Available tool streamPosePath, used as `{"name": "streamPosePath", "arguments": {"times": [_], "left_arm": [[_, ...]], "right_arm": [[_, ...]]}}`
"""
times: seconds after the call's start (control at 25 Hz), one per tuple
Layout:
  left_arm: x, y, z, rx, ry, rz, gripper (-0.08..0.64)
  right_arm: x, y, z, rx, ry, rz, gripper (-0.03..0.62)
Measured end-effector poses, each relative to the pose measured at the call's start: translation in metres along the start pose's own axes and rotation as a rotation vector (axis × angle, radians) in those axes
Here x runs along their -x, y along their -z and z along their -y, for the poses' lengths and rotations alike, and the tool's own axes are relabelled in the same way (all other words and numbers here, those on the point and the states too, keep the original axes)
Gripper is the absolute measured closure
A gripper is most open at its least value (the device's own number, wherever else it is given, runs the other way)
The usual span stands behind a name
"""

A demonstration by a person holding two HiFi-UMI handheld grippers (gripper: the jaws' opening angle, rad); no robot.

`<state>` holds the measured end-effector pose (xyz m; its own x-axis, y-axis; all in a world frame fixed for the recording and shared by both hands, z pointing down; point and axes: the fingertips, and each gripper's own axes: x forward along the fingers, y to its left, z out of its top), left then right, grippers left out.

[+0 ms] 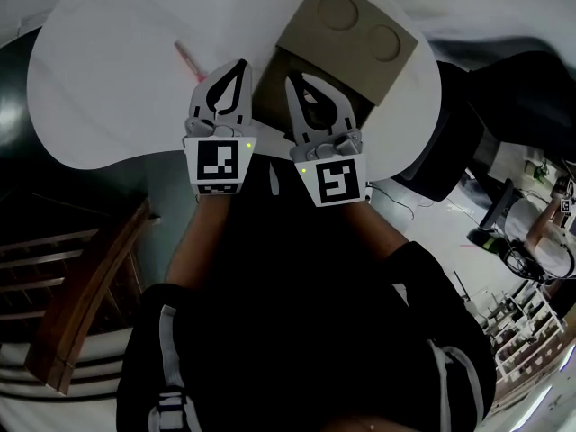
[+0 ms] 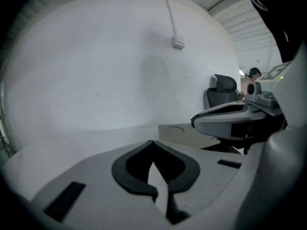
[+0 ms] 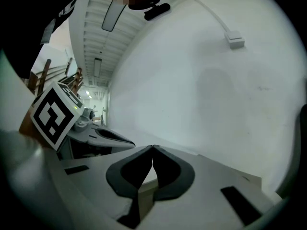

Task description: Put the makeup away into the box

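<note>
Stowage incomplete: pink stick [image 1: 187, 59] lies on counter [image 1: 90, 88], outside box [image 1: 346, 39]. Left hand-held gripper [image 1: 239, 67] and right hand-held gripper [image 1: 292, 79] hold jaws together, empty.

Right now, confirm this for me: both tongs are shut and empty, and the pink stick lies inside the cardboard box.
One thing is wrong. The pink stick lies out on the white table, beside the cardboard box, not inside it, as the head view shows. The rest holds: the left tongs and the right tongs are both shut and empty.
</note>
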<state>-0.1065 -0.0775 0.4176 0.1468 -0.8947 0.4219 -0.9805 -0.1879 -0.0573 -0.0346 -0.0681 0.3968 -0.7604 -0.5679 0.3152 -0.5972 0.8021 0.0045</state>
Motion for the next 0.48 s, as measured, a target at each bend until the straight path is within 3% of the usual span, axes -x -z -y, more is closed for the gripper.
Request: {"name": "streamPosePath", "arguments": {"times": [0.48], "left_arm": [[0.024,0.021,-0.071,0.073,-0.15,-0.001,0.552]], "right_arm": [[-0.048,-0.003,-0.036,0.031,-0.099,-0.029,0.57]]}}
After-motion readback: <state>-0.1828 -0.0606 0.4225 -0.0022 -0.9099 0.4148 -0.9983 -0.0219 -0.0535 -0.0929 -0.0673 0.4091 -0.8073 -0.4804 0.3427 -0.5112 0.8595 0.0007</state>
